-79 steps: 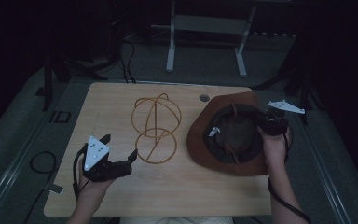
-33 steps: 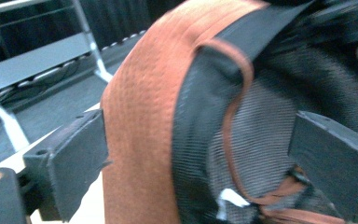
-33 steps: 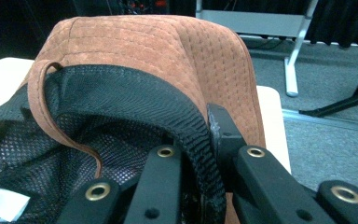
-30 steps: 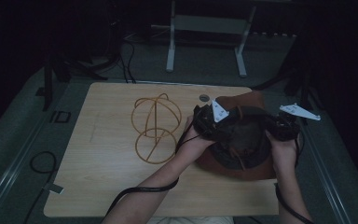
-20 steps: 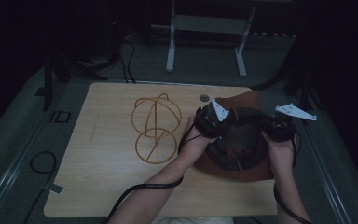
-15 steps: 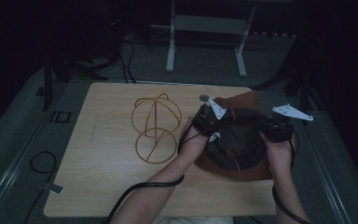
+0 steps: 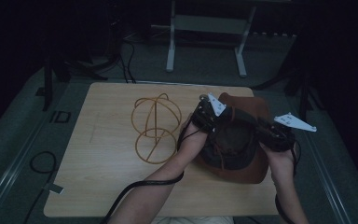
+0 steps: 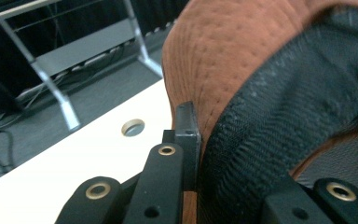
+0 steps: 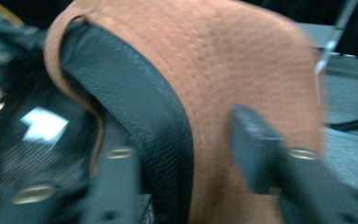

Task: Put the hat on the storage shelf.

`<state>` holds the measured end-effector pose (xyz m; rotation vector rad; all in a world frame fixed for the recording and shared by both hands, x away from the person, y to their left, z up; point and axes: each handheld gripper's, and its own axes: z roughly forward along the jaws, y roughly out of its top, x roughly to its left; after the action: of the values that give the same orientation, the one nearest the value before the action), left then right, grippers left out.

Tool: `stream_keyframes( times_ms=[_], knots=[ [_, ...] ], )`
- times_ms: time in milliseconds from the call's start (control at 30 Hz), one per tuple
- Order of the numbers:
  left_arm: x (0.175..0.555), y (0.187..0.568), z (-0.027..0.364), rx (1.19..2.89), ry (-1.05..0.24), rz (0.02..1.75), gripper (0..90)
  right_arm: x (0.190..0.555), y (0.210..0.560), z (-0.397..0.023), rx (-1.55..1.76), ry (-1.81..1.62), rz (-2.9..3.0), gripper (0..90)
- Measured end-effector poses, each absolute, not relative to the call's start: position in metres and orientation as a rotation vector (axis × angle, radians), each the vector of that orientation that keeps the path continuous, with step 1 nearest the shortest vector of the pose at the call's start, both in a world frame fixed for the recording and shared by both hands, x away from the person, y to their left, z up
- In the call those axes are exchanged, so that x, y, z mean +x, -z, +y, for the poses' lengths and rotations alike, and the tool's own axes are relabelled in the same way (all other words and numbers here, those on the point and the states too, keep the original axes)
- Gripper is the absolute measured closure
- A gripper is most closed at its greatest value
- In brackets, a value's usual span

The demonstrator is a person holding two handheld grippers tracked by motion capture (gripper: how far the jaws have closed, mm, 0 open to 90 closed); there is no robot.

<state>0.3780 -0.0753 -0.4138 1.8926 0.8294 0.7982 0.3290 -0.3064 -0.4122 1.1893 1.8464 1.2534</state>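
My left tool [image 7: 210,113] has crossed the desk [image 7: 107,140] and just closed on the hat [image 7: 256,109] brim. My right tool [image 7: 266,130] has been opening around the far brim. Next I lift the hat toward the wire stand [image 7: 154,126].

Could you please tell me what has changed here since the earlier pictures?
The left claw crossed from the table's near left corner and closed on the brown hat. The right claw has just been opening around the opposite side. The wire hat stand stayed put.
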Motion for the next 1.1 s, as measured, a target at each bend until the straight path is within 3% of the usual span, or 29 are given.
stream_keyframes(
  times_ms=[133, 233, 433, 733, 1100],
  knots=[
    [0.376, 0.414, -0.075, 1.888, -0.814, 0.811, 86.4, 0.318, 0.415, -0.311, 1.146, -1.267, 1.902, 39.6],
    [0.375, 0.414, -0.075, 1.878, -0.820, 0.792, 86.3, 0.307, 0.412, -0.318, 1.112, -1.284, 1.903, 36.4],
    [0.365, 0.413, -0.069, 1.837, -0.796, 0.751, 86.3, 0.298, 0.405, -0.352, 1.147, -1.276, 1.793, 39.3],
    [0.344, 0.399, -0.058, 1.754, -0.652, 0.605, 86.1, 0.303, 0.411, -0.406, 1.258, -1.252, 1.688, 42.5],
    [0.332, 0.390, -0.045, 1.678, -0.491, 0.370, 86.1, 0.304, 0.418, -0.392, 1.159, -1.375, 1.813, 43.3]
  ],
)
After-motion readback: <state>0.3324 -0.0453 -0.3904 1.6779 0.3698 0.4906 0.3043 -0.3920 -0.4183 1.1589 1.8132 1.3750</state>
